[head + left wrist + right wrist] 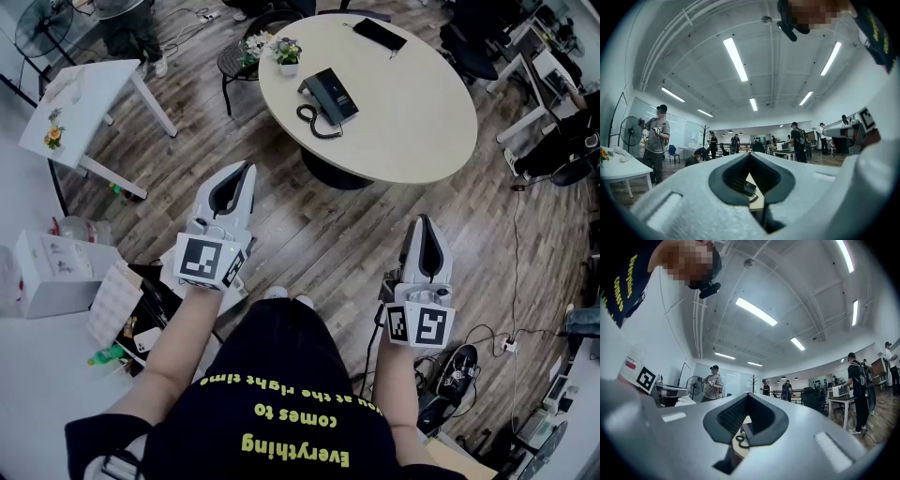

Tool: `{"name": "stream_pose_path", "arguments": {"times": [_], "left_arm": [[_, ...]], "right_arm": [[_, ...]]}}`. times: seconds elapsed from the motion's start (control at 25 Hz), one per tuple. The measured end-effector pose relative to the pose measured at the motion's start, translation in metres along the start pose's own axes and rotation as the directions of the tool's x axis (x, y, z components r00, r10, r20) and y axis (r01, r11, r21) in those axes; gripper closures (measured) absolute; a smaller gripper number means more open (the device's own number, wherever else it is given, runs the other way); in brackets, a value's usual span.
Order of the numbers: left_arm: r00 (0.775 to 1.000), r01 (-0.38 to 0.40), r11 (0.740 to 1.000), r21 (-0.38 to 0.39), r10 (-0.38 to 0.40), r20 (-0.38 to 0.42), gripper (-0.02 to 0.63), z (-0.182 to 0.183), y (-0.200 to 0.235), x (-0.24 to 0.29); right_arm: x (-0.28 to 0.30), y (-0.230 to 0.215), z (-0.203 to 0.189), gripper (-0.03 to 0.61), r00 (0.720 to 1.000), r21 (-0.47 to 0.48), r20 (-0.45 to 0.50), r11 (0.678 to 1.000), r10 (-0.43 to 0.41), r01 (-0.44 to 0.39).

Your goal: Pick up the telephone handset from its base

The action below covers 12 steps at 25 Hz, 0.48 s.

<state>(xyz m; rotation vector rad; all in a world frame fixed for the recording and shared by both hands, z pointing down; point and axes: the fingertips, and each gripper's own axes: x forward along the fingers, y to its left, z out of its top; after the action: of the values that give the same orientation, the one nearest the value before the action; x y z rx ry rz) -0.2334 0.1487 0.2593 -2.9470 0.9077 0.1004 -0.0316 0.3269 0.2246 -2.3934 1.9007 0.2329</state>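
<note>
We held the left tool point(246, 171) and right tool point(424, 221) closed and empty, well short of the handset point(315, 98) on its base point(337, 92) atop the round worktop point(412, 122) (lifted carelessly, the coiled cord point(317, 125) might drag the base).

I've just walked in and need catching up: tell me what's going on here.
A person stands back from the oval table, holding the left tongs and the right tongs. Both are shut, empty and aimed toward it. The black telephone sits on the table with its handset on the base and the coiled cord beside it. The pickup has not yet begun.
</note>
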Motion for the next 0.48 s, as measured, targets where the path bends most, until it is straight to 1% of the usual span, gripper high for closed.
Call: {"name": "stream_pose_path", "arguments": {"times": [0.28,0.4,0.48], "left_arm": [[1.000,0.005,1.000,0.003,-0.005,-0.018,0.615,-0.002,0.001,-0.002],[1.000,0.001,1.000,0.000,-0.001,-0.018,0.615,-0.002,0.001,-0.001],[0.999,0.007,1.000,0.000,-0.007,-0.031,0.615,-0.005,-0.002,0.001]], "right_arm": [[0.005,0.006,0.001,0.571,1.000,0.004,0.003,1.000,0.021,-0.021],[0.008,0.007,-0.004,0.571,0.999,0.015,-0.013,0.999,0.049,-0.049],[0.010,0.006,-0.010,0.571,0.998,0.033,-0.025,0.997,0.063,-0.063]]}}
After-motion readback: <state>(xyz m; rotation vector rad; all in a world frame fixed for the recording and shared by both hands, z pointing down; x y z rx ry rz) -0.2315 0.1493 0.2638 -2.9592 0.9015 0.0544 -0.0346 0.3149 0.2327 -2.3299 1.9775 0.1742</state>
